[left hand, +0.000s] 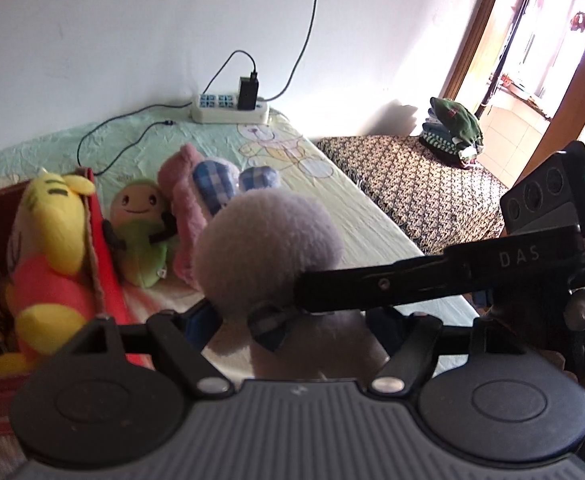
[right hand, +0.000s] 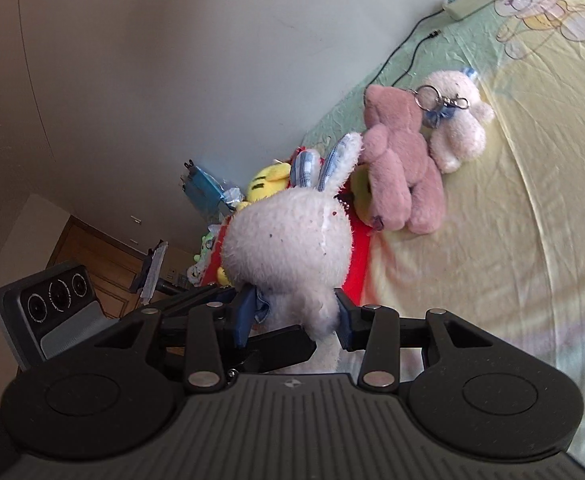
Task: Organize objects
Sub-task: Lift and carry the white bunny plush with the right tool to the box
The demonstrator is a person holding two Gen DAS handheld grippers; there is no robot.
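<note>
Bedsheet (right hand: 512, 200) and pale wall lie behind one white plush rabbit (right hand: 288, 240), raised beside the red box (left hand: 106, 240); right gripper (right hand: 292, 322) pinches its neck, left gripper (left hand: 292, 320) grips its body below. Ears point toward the box; one pink bear (right hand: 396, 160) lies beyond.

White plush rabbit (right hand: 288, 240) with blue checked ears being held up off the bed, pinched low on its body, ears pointing toward the wall. Pink bear (right hand: 400, 160) lying on the yellow bedsheet (right hand: 512, 220), a cream bear (right hand: 458, 120) with a keyring lying just beside it. Yellow plush (left hand: 48, 248) in a red top sitting in the red box (left hand: 108, 264), green smiling plush (left hand: 142, 232) leaning against that box.
</note>
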